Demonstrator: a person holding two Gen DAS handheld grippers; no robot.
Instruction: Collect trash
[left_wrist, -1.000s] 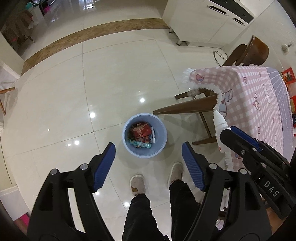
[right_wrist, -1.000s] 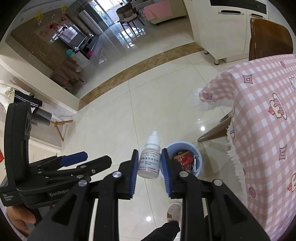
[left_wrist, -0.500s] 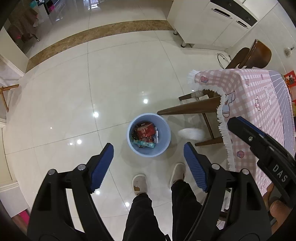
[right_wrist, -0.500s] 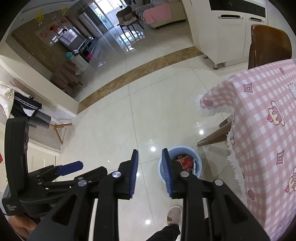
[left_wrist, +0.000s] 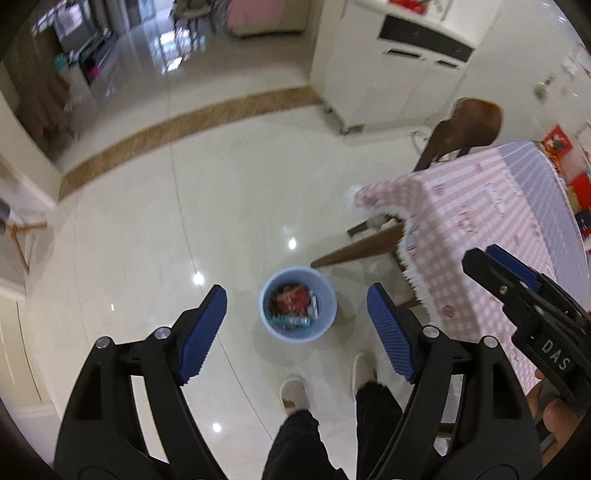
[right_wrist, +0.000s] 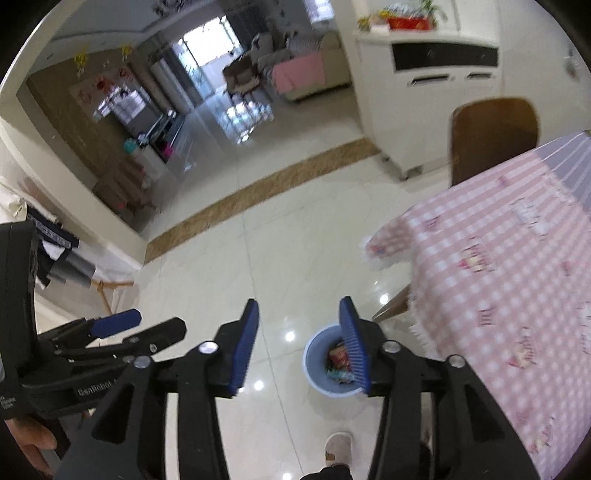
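A pale blue trash bin (left_wrist: 298, 303) stands on the tiled floor, holding red and teal wrappers. It also shows in the right wrist view (right_wrist: 325, 365), partly behind my right finger. My left gripper (left_wrist: 297, 332) is open and empty, high above the bin. My right gripper (right_wrist: 300, 347) is open and empty, also above the bin; it appears at the right of the left wrist view (left_wrist: 517, 291). The white dropper bottle is not in view.
A table with a pink checked cloth (left_wrist: 480, 229) stands to the right, with brown wooden chairs (left_wrist: 469, 125) around it. A white cabinet (left_wrist: 388, 66) stands behind. My slippered feet (left_wrist: 295, 391) are just below the bin.
My right gripper opened and let go of the white dropper bottle, which fell toward the bin. Both grippers have since tilted up, showing more of the room.
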